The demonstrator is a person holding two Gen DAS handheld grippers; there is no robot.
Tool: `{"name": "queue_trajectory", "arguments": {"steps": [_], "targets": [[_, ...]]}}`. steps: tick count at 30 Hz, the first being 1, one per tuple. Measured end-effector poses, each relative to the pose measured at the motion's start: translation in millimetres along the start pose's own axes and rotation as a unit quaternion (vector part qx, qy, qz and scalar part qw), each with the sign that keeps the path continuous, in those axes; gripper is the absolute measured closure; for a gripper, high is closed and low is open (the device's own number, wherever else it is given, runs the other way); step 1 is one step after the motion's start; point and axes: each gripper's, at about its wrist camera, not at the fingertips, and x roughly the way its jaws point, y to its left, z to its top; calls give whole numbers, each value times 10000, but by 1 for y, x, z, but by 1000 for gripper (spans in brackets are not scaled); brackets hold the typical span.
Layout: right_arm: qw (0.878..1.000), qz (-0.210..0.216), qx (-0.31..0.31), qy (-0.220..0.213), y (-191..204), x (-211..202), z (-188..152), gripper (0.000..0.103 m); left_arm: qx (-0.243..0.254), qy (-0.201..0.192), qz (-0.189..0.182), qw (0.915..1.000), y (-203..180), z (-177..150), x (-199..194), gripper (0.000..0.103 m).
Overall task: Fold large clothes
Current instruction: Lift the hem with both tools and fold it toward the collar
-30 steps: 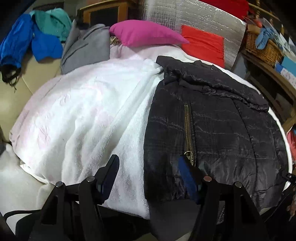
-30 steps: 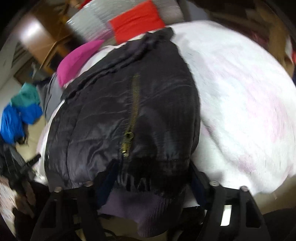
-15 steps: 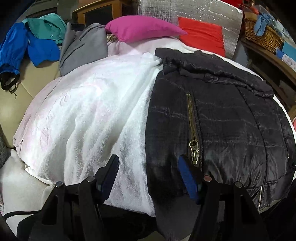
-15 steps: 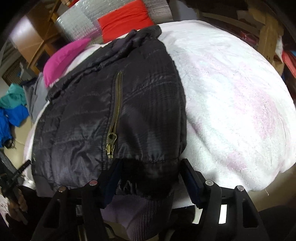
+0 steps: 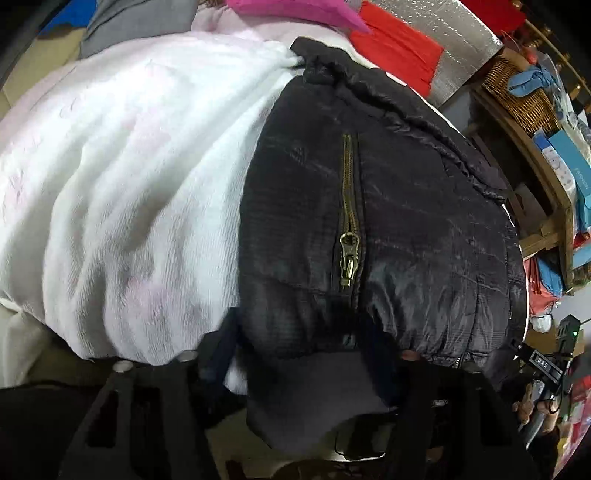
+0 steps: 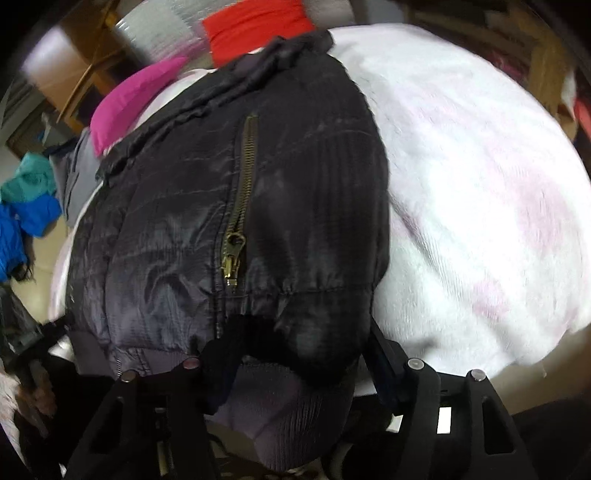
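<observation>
"DAS" on small black tag (image 5: 542, 360)

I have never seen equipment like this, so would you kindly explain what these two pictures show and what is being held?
There is no robot: a person holds a two-finger gripper in each hand, each with a wide-angle camera looking along its fingers. One picture is from the left gripper, the other from the right gripper. Both look down on a black jacket with a brass zipper, lying on a white blanket. Behind are a pink pillow and a red cushion. Both grippers sit at the jacket's near hem, with fabric between the fingers. The jaws of both have just been closing, but whether they grip yet is unclear.
</observation>
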Motion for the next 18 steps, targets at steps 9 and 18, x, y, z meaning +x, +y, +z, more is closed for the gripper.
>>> {"name": "queue_trajectory", "arguments": {"steps": [9, 18], "targets": [[9982, 512, -206, -227, 13, -23, 14, 68, 51, -61, -144, 9999, -4, 2, -5, 62], [9982, 499, 135, 319, -1, 6, 9, 60, 229, 666, -300, 9971, -17, -1, 18, 38]]}}
